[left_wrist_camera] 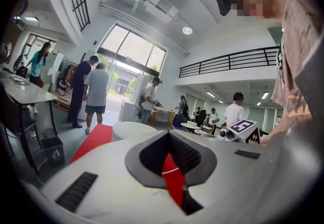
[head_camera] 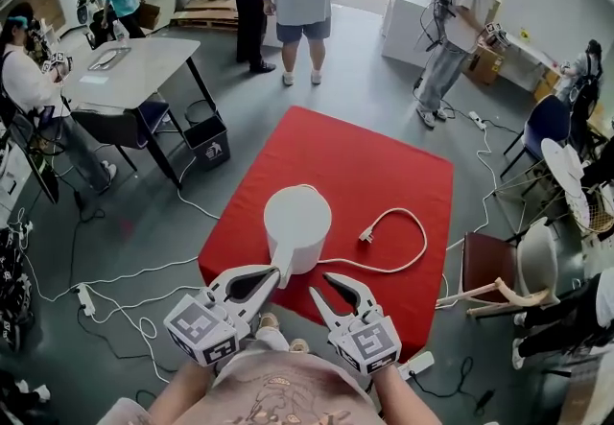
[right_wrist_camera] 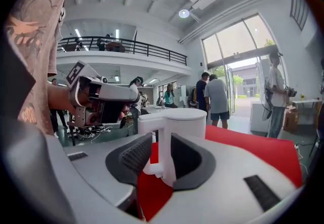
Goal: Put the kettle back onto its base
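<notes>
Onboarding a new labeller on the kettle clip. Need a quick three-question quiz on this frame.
1. True or false: the plug of the kettle sits in a socket.
2. In the right gripper view, what shows between the jaws of the right gripper? A) the kettle's handle B) the plug C) nothing
3. What colour is the mat under the kettle?

Key
1. False: the plug lies loose on the mat.
2. A: the handle shows between the jaws, which stand apart and do not grip it.
3. Red.
</notes>
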`<move>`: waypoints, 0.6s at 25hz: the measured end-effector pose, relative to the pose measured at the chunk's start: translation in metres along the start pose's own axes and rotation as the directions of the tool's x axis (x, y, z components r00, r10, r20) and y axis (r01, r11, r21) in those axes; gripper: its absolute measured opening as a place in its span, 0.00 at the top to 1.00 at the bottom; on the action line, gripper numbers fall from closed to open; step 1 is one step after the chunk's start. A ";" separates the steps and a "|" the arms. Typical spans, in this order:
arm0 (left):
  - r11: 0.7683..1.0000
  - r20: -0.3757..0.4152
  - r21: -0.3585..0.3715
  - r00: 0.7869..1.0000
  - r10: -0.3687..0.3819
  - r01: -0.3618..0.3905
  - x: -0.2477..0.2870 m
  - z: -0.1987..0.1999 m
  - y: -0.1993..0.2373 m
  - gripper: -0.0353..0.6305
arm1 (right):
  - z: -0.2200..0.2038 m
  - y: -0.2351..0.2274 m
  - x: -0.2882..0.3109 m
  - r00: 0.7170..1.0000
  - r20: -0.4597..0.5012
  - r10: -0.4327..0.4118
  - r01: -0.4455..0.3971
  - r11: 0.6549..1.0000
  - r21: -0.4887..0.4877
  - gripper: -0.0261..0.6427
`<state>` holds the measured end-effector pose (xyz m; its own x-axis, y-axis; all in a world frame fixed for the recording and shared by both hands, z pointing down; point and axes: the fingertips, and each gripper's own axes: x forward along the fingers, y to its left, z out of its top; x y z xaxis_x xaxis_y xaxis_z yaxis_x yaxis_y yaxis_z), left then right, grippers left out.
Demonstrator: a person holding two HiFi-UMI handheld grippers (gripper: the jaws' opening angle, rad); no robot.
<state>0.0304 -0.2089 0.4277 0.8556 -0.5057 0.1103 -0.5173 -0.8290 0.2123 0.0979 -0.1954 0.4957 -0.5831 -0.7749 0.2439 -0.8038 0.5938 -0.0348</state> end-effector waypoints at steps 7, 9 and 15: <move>0.999 0.004 0.014 0.999 0.036 -0.036 -0.005 -0.003 -0.019 0.97 | -0.004 0.000 -0.021 1.000 0.010 0.014 -0.014 0.999 0.030 0.80; 0.999 -0.002 0.008 0.999 0.043 -0.043 -0.010 -0.005 -0.022 0.97 | -0.004 0.002 -0.023 1.000 0.017 0.013 -0.014 0.999 0.041 0.88; 0.999 -0.010 0.000 0.999 0.047 -0.047 -0.025 -0.006 -0.018 0.97 | -0.002 0.016 -0.017 0.999 0.020 0.040 -0.041 0.997 0.061 0.95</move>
<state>0.0184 -0.1797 0.4264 0.8305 -0.5416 0.1301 -0.5570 -0.8044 0.2068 0.0950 -0.1718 0.4931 -0.6167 -0.7551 0.2225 -0.7851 0.6106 -0.1040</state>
